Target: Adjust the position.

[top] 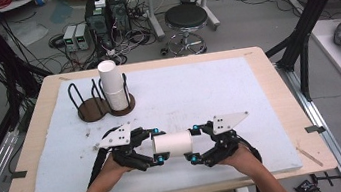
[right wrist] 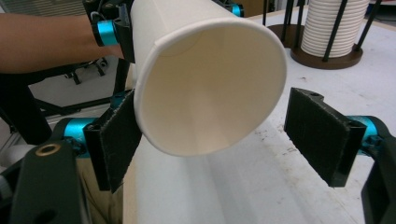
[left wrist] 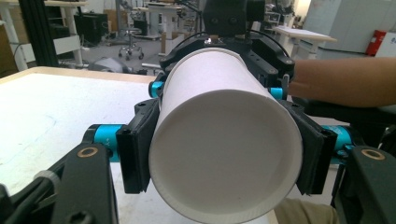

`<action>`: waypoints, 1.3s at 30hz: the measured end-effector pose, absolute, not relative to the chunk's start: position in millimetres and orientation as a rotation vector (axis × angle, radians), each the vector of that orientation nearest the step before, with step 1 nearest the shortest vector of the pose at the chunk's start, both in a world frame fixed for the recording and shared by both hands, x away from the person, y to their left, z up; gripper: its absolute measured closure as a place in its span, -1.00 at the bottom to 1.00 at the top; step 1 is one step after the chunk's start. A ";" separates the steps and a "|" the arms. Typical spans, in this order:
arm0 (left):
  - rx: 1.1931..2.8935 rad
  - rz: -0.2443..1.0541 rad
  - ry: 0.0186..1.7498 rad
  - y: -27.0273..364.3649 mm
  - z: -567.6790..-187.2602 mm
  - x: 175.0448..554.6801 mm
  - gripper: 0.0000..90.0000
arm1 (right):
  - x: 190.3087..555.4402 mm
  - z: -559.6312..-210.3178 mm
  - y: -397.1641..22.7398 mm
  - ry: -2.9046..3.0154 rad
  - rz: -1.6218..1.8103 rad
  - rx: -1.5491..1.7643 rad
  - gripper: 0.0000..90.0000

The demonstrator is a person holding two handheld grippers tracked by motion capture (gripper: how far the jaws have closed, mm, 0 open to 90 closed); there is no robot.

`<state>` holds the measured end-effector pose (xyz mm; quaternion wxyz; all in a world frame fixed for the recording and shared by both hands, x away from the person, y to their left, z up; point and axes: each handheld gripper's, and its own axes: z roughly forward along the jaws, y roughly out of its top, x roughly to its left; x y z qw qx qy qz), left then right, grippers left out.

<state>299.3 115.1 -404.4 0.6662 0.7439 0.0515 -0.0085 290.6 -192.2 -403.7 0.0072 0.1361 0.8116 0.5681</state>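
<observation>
A white paper cup (top: 172, 145) lies on its side just above the white mat, between my two grippers. My left gripper (top: 158, 146) is shut on its closed bottom end. In the left gripper view both pads (left wrist: 135, 154) press the cup (left wrist: 224, 154) from either side. My right gripper (top: 194, 144) is at the cup's open mouth (right wrist: 210, 88). Its jaws are open: the right pad (right wrist: 322, 135) stands clear of the rim, while the left pad (right wrist: 114, 140) sits right beside the cup wall.
A dark wire cup holder (top: 90, 107) stands at the back left of the mat (top: 218, 89), with a tall stack of white cups (top: 114, 86) in its right ring. The stack (right wrist: 334, 25) is also in the right gripper view. A stool (top: 186, 18) stands beyond the table.
</observation>
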 end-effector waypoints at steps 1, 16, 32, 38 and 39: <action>1.684 -0.022 0.106 115.0 -404.3 299.3 -0.23 | 290.6 -403.8 -191.0 2.543 1.784 0.411 -0.55; 1.638 -0.039 0.089 115.2 -404.6 299.1 -0.21 | 291.6 -406.4 -189.8 2.450 1.944 0.296 -0.38; 1.672 -0.053 0.159 113.3 -407.6 297.7 -0.44 | 291.6 -405.9 -195.2 2.467 1.920 0.256 -0.21; 1.723 -0.005 0.192 115.2 -401.9 296.9 -0.62 | 293.4 -403.6 -198.9 2.493 1.871 0.287 -0.21; 1.740 0.004 0.195 116.0 -399.6 297.3 -0.63 | 293.9 -401.8 -200.1 2.500 1.852 0.299 -0.21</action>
